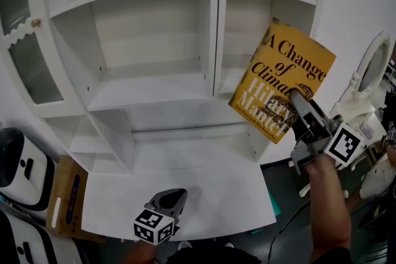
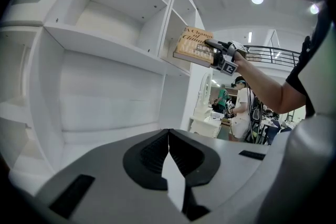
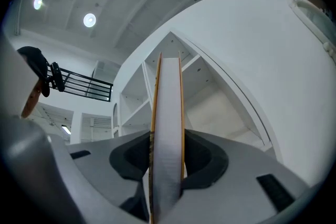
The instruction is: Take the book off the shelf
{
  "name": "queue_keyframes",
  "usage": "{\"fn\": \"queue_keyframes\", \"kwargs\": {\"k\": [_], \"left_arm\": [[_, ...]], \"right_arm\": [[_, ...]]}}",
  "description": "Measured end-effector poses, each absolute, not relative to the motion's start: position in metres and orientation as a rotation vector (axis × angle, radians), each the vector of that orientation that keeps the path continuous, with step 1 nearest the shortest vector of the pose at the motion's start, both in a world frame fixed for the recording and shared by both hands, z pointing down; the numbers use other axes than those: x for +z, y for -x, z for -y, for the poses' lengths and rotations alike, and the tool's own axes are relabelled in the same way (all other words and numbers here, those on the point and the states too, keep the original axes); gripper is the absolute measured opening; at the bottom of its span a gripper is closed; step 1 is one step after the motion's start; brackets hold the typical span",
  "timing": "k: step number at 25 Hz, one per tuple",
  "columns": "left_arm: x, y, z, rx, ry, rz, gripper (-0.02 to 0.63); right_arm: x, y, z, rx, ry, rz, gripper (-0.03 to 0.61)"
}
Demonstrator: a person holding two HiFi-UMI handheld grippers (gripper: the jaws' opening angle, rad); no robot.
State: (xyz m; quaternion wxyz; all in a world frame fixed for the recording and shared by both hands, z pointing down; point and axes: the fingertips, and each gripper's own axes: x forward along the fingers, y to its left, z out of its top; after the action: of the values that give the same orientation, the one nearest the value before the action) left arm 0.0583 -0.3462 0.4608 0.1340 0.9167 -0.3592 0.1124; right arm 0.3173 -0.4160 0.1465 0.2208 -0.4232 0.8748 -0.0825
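Out front of the white wooden shelf unit (image 1: 148, 91), right gripper (image 1: 299, 102) had its fingers clamped on the yellow hardback book (image 1: 278, 68), tilted, seemingly clear of its compartment, prob. for carrying off. Left gripper (image 1: 173, 196) had fingers closed & empty.

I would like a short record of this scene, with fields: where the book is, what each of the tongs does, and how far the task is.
Object: book, yellow cover, tilted
Place: in the air before the right half of the white shelf unit
Held by: right tongs, shut on the book near its lower edge
Other hand: left tongs, shut with nothing between them, low and apart from the book
Task state: book looks out of its compartment, not set down
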Motion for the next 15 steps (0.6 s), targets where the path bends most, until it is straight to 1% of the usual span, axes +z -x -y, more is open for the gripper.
{"fn": "queue_keyframes", "kwargs": {"k": [9,15], "left_arm": [[0.46,-0.07,0.35,0.314,-2.68,1.043,0.011],[0.483,-0.053,0.342,0.323,-2.608,1.1,0.011]], "right_arm": [[0.253,-0.295,0.369,-0.44,1.114,-2.517,0.156],[0.372,-0.271,0.357,-0.747,1.136,-2.574,0.156]]}}
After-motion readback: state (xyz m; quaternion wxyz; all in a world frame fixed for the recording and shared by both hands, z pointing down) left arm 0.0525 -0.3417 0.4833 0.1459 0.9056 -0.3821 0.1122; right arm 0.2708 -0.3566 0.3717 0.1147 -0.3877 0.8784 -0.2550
